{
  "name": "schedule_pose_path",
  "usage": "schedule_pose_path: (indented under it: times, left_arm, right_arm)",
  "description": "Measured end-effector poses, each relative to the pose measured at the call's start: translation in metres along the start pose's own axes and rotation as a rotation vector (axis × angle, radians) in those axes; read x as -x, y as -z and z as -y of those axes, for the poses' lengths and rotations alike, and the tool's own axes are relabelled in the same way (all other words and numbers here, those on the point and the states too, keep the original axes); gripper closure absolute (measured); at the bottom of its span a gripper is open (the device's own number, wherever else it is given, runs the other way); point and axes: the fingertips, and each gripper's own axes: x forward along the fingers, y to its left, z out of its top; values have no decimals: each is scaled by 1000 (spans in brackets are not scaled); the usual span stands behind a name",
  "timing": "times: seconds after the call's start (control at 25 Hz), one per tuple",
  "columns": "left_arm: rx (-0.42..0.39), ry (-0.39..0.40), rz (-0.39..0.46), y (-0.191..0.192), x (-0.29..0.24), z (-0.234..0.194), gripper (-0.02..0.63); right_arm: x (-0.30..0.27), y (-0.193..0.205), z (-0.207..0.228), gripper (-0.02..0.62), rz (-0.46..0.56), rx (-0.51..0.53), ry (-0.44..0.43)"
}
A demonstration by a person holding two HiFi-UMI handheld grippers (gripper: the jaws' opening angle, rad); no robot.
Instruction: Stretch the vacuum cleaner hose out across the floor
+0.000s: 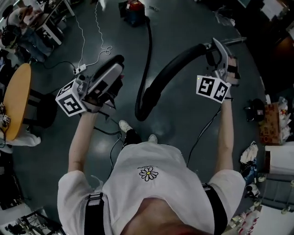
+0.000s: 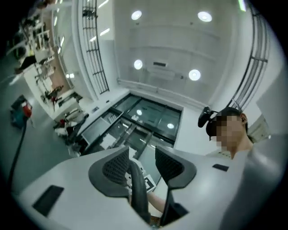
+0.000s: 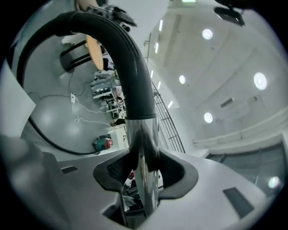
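The vacuum cleaner [image 1: 134, 11] stands at the far edge of the floor [image 1: 181, 118], near that edge's middle. From it the hose [image 1: 148, 59] runs toward the person and bends just before the shoes [image 1: 124, 125]. It then rises rightward to the tube [image 3: 141, 148], which is clamped between the jaws of the right gripper [image 3: 144, 168].

The left gripper [image 2: 141, 167] is left of the hose bend. A dark cord [image 2: 137, 188] lies between its jaws, against one pad and clear of the other.

A power strip [image 1: 79, 69] lies beyond the left gripper, and its cable [image 1: 96, 32] trails to the far edge. A round table [image 1: 16, 98] stands at the left edge. A box [image 1: 271, 124] sits at the right edge.
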Motion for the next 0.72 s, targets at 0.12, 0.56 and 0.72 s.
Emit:
schedule_pose_path:
  times: [0.12,0.56,0.72]
  left_arm:
    - [191,51,-173,43,-47,-18,440]
    - [483,210,-480,147,-165,-16,373]
    - [632,324,-572,168,-162,17,322]
  right_arm:
    - [30,-33,-13,409,91,192,-32]
    - [185,-138,-68,410,346,503,-229]
    - [217,-173,-76,410,371,550,-271]
